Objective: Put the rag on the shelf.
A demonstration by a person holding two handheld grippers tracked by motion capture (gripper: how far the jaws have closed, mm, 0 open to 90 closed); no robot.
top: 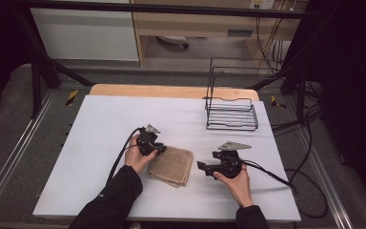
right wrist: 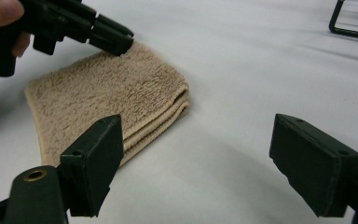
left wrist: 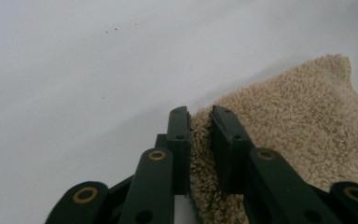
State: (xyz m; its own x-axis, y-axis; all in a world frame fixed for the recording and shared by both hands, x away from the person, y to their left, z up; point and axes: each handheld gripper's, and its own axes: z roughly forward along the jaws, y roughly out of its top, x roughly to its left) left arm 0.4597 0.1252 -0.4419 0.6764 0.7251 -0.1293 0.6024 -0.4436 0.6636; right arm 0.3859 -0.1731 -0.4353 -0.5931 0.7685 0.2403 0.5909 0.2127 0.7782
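I am holding the left gripper (left wrist: 199,116) with its jaws pinched together on the near-left edge of the folded beige terry towel (left wrist: 298,121); in the left gripper view a ridge of pile is bulging up between the two black pads, so I am reading this as a clamp on fabric rather than an empty closure. I am keeping the right gripper (right wrist: 196,163) with its jaws standing wide apart and nothing between them, hovering just off the towel's right side and pointing toward its stacked folded edge. The towel (top: 171,165) is lying flat on the white table (top: 100,133), folded into several layers, between my two hands and nearer the front edge. I am judging it light, soft and limp: it is going to sag and unfold if lifted from one corner alone, and the loose pile is giving good friction, so slipping is unlikely, and nothing here is fragile. The better purchase, in my judgement, is across the full stack of layers at the folded edge, taken at two separated points so the fold keeps its shape. A black wire rack (top: 231,114) is standing well apart at the far right of the table.
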